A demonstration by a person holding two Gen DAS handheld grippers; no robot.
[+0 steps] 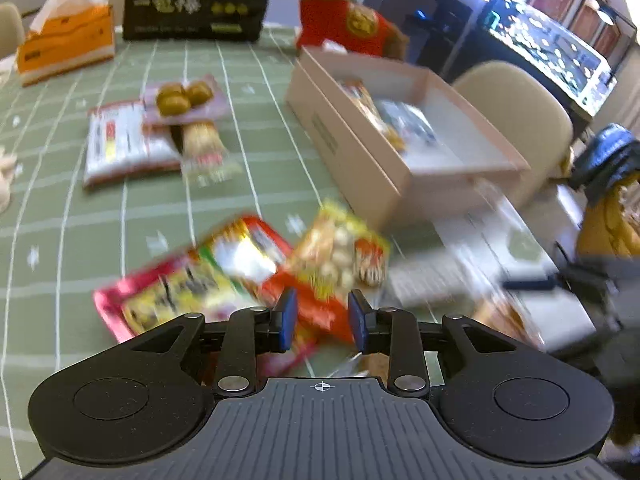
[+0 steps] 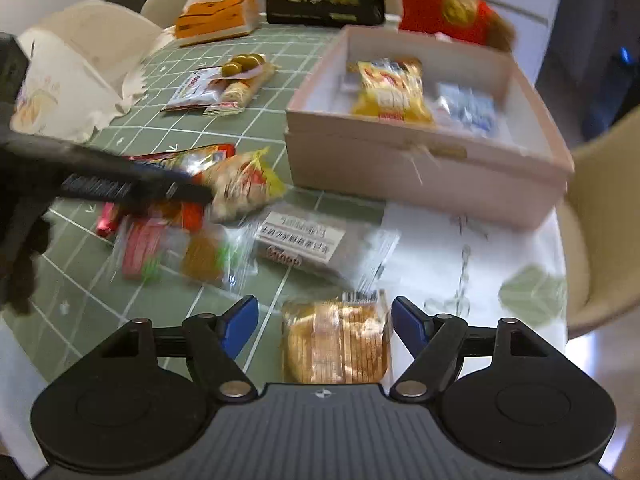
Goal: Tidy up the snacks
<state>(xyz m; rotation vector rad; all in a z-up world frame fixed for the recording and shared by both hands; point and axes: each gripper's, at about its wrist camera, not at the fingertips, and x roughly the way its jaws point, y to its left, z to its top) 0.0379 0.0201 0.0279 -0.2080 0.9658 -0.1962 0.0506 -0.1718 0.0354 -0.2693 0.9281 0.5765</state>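
Observation:
A pink box [image 2: 384,148] stands open on the green checked table with a yellow snack pack [image 2: 390,90] and a blue-white pack [image 2: 468,110] inside; it also shows in the left wrist view [image 1: 360,152]. My left gripper [image 1: 322,318] is open, its fingers either side of an orange-red packet [image 1: 316,304] in a heap with a yellow snack bag [image 1: 340,254]. My right gripper [image 2: 324,320] is wide open over a bread-slice pack [image 2: 334,342]. The left gripper also shows in the right wrist view [image 2: 196,194] over that heap.
Further back lie a white packet [image 1: 120,142], a biscuit roll [image 1: 202,146] and a pack of green cakes [image 1: 182,96]. An orange tissue box [image 1: 66,42], a black gift box [image 1: 196,0] and a red plush toy [image 1: 340,12] stand at the far edge. A clear labelled pack [image 2: 304,240] lies mid-table.

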